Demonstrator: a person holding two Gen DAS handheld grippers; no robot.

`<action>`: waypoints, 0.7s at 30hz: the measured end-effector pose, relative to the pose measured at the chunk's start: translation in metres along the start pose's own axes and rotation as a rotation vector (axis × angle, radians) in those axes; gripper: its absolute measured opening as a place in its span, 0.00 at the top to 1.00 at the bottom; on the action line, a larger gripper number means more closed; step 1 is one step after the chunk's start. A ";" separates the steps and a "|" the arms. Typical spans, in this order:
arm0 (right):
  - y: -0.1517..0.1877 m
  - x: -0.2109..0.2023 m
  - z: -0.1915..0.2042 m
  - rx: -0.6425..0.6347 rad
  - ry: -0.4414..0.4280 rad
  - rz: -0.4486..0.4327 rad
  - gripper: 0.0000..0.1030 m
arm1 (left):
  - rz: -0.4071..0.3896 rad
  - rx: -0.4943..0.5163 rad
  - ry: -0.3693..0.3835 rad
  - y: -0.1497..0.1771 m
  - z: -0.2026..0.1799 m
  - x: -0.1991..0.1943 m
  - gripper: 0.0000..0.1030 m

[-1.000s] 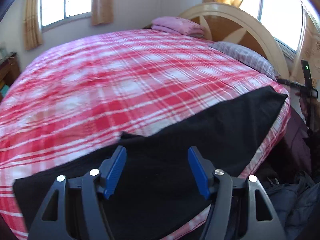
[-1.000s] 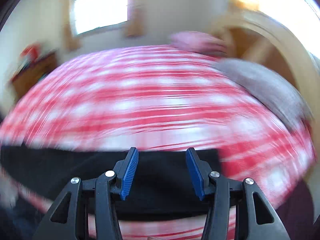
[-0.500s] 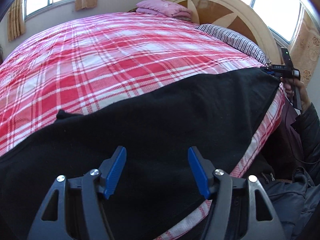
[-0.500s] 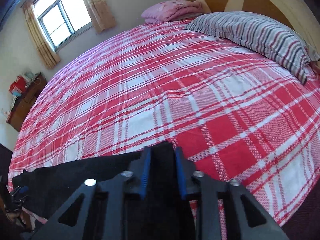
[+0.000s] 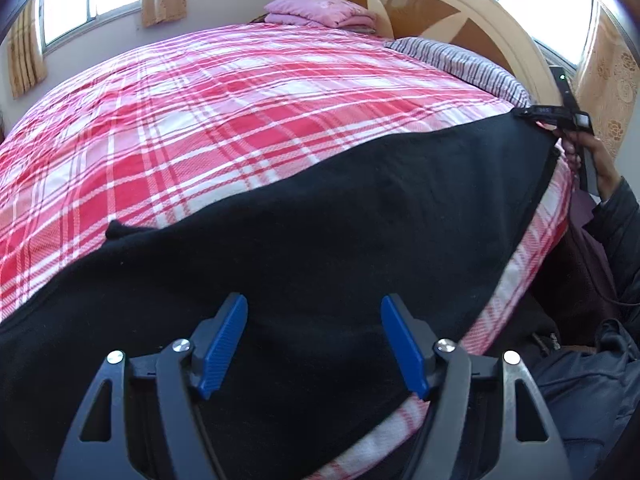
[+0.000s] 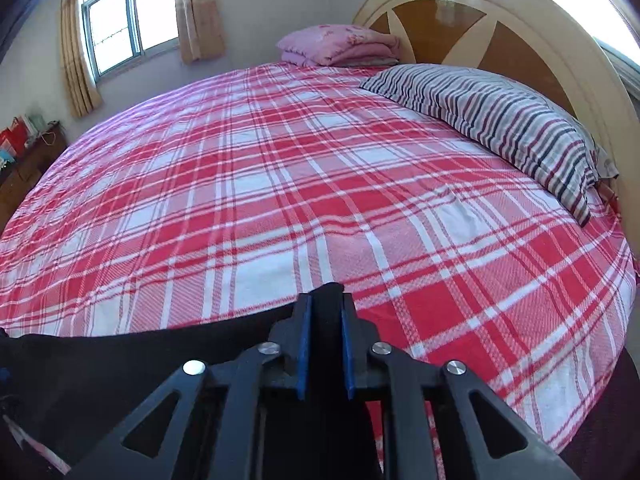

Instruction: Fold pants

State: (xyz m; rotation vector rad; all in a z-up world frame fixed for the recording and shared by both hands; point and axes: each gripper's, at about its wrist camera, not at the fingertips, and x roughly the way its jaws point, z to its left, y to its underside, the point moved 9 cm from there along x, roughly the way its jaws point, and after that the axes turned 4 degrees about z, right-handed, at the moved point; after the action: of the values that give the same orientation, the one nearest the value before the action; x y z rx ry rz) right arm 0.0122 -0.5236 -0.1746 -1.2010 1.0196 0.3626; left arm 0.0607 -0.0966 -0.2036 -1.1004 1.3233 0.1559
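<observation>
The black fleece pants lie stretched along the near edge of the red-and-white plaid bedsheet, their long axis running from the lower left up toward the cream-and-wood headboard at right. The right gripper has its blue pads pressed together on a corner of the cloth; seen from the left wrist, it pinches the far end. The left gripper hangs over the pants with its jaws wide apart. A striped pillow and folded pink blanket sit near the headboard. No writing is legible.
</observation>
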 end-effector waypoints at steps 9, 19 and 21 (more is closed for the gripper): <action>0.035 -0.093 -0.020 0.127 -0.021 -0.045 0.56 | -0.057 0.220 0.141 -0.040 -0.083 -0.015 0.30; 0.075 -0.064 -0.030 0.237 -0.126 0.029 0.83 | 0.005 0.295 0.255 -0.040 -0.145 0.027 0.30; 0.075 -0.062 -0.031 0.239 -0.118 0.012 0.91 | 0.021 0.285 0.261 -0.033 -0.150 0.031 0.30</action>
State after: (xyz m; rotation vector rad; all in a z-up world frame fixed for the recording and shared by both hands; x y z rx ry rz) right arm -0.0882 -0.5066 -0.1689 -0.9478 0.9393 0.3078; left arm -0.0117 -0.2350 -0.1892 -0.8837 1.5355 -0.1626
